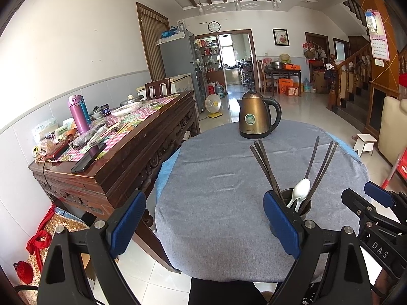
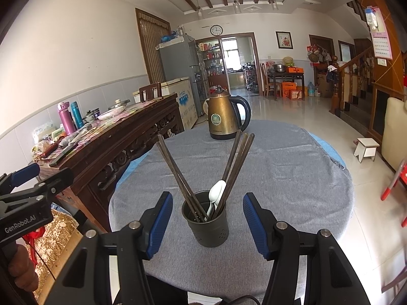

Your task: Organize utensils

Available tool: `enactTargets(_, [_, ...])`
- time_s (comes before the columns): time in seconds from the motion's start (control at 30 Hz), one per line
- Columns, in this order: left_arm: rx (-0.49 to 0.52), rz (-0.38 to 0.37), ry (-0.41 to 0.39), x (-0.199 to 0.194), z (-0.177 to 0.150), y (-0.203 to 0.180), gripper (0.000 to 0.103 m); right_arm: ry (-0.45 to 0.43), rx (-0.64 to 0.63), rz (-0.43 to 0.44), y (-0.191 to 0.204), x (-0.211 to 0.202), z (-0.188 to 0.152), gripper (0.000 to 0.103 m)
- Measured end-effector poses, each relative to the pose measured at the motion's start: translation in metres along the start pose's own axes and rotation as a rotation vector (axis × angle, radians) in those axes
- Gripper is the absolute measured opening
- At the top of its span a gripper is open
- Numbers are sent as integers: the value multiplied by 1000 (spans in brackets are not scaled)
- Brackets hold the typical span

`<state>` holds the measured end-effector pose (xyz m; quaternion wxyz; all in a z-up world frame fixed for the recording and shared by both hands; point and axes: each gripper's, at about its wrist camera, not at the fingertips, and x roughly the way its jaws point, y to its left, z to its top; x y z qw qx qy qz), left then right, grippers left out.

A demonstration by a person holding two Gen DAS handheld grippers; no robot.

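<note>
One round table [image 2: 279, 178] | grey cloth | tiled floor [image 2: 292, 106] | kettle [image 2: 226, 119]

White walls [image 2: 76, 38]; glossy tiled floor [image 2: 292, 111]; wooden sideboard [image 2: 122, 137].

Dark chopsticks [image 2: 178, 172] and a white spoon [image 2: 216, 193] stand fanned in a dark holder [image 2: 207, 228].

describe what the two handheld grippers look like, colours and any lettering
Both the left gripper and the right gripper have black plastic frames with silver bolts and ribbed blue pads on the jaws. White lettering shows on their sides: "GenRobot.AI" on the left, "DAS" on the right.
</note>
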<state>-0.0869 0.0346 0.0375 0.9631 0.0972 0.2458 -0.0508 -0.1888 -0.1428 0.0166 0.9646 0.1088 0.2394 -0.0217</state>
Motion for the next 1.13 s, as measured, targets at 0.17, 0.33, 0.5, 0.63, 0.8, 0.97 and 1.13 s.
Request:
enactTargets(0.17, [-9, -6, -3, -1, 0, 2, 94, -5, -6, -5, 1, 0, 0, 61])
enactTargets(0.33, [-11, -9, -1, 0, -1, 2, 94, -12, -18, -10, 2, -1, 2, 61])
enactTargets(0.5, [-19, -18, 7, 3, -1, 2, 94, -15, -35, -11, 5, 1, 5, 61])
enactTargets(0.63, [-23, -24, 21, 10, -2, 1, 94, -16, -35, -12, 5, 2, 5, 61])
enactTargets(0.8, [-29, -33, 33, 19, -2, -1, 94, -3, -35, -15, 3, 8, 5, 61])
enactTargets(0.97, [-29, -44, 49, 30, -2, -4, 94, 13, -35, -20, -1, 17, 5, 61])
enactTargets(1.13, [-57, -54, 63, 53, -2, 0, 94, 37, -25, -26, -14, 32, 4, 61])
